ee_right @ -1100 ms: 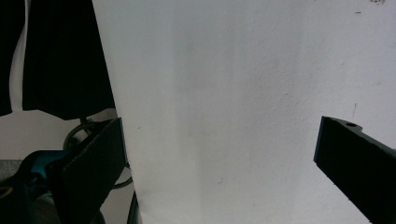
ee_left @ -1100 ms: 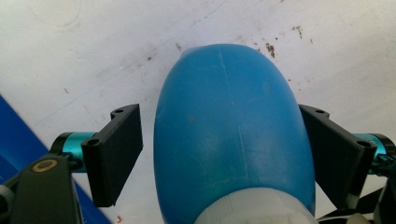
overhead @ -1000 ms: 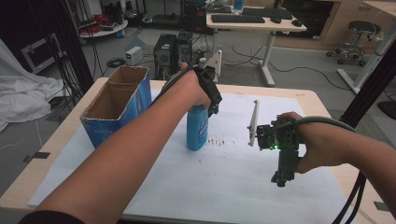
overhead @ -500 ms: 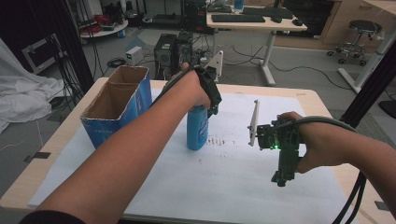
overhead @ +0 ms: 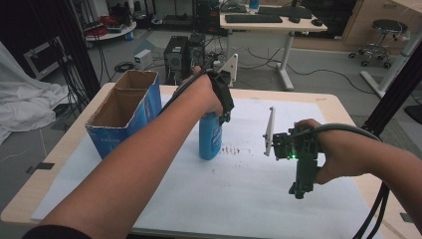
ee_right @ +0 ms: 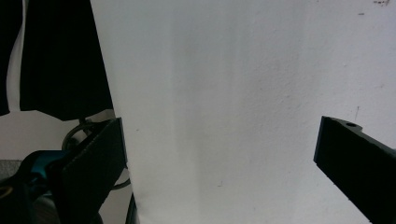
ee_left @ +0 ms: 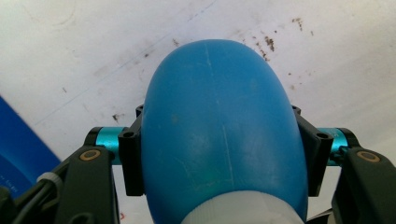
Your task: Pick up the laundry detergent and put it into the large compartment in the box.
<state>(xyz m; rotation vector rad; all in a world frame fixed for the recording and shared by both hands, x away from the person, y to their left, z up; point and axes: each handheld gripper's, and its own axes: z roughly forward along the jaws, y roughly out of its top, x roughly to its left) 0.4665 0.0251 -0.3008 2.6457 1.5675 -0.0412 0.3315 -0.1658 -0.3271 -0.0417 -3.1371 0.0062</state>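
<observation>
A blue plastic bottle (overhead: 210,140) stands upright on the white sheet near the table's middle. My left gripper (overhead: 219,115) comes down from above and is shut on the bottle's upper part. In the left gripper view the bottle (ee_left: 219,126) bulges between the two black jaws, which press on its sides, and its white neck sits at the bottom edge. My right gripper (overhead: 298,188) hovers over the sheet at the front right, pointing down and toward the person. In the right gripper view its jaws stand wide apart, open (ee_right: 219,158), with only white sheet between them.
An open cardboard box with blue sides (overhead: 133,124) stands at the left, close to the bottle; its blue wall (ee_left: 14,149) also shows in the left gripper view. Small brown specks (overhead: 232,149) lie on the white sheet (overhead: 234,194) just right of the bottle.
</observation>
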